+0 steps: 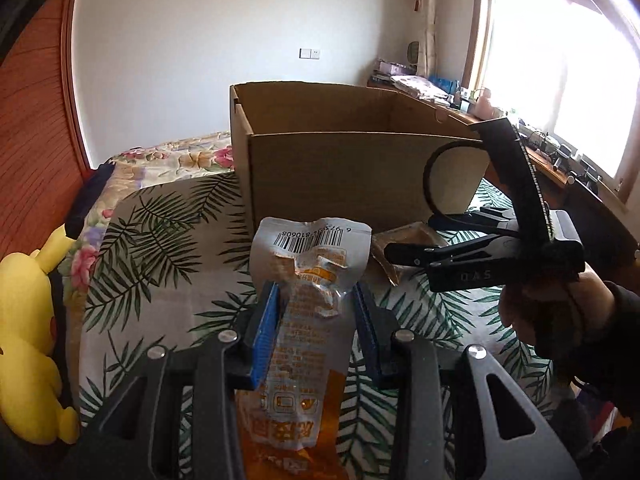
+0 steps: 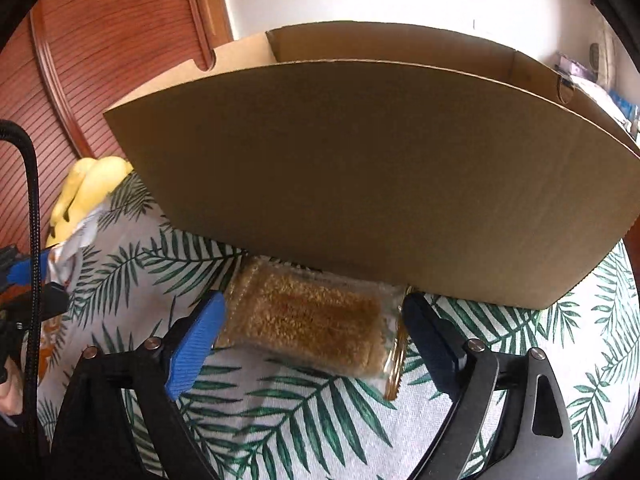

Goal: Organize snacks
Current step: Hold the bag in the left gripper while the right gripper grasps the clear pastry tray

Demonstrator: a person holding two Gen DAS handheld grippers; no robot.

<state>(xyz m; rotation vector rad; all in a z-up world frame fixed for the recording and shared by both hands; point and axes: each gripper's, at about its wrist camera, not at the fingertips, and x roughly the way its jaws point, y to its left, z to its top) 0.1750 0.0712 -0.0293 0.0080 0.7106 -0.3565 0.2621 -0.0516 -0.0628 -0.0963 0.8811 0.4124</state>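
Note:
A silver and orange snack pouch (image 1: 308, 308) with a barcode stands between the blue pads of my left gripper (image 1: 318, 300), which is shut on it, in front of an open cardboard box (image 1: 340, 176). A clear pack of a brown grain bar (image 2: 316, 320) lies on the palm-leaf cloth against the box wall (image 2: 380, 176). My right gripper (image 2: 312, 332) is open with one finger on each side of the bar pack. The right gripper also shows in the left wrist view (image 1: 404, 254), at the bar pack (image 1: 404, 240).
A yellow plush toy (image 1: 28, 344) sits at the left edge of the cloth-covered table (image 1: 168, 280). A flowered bed (image 1: 168, 160) lies behind, a wooden wardrobe (image 2: 100, 60) to the left, a cluttered desk (image 1: 552, 152) under the window.

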